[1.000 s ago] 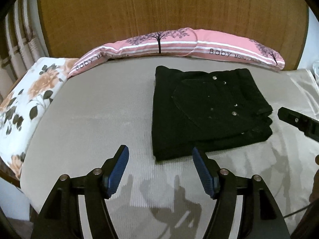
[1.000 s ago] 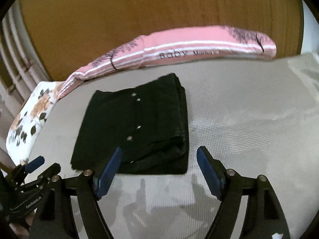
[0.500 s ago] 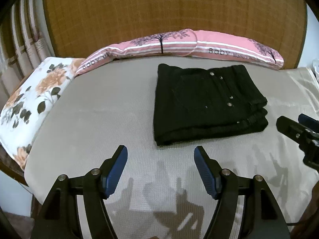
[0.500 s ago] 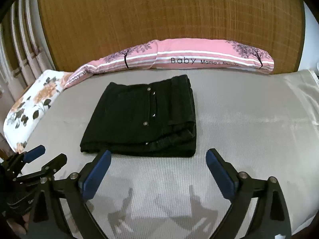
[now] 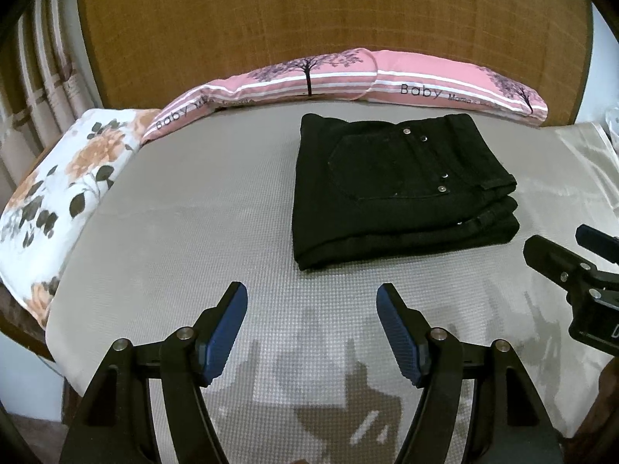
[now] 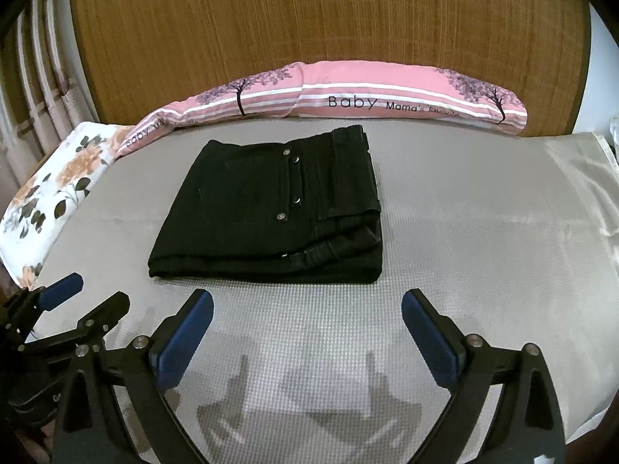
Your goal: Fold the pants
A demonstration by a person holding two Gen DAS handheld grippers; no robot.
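Observation:
The black pants lie folded into a compact rectangle on the grey mat, metal rivets and a back pocket facing up. In the right wrist view the pants sit just beyond the fingertips, their stacked layers showing at the near right corner. My left gripper hovers open over bare mat, short of the pants' near left corner. My right gripper is wide open in front of the pants' near edge, holding nothing. Each gripper shows at the edge of the other's view: right gripper, left gripper.
A long pink pillow lies along the far edge against a wooden headboard. At the far left are a floral pillow and curtains. The mat spreads out to the right of the pants.
Both grippers have drawn back from the pants, which now lie beyond the fingertips. The right gripper's jaws have spread wider. The pants have not moved.

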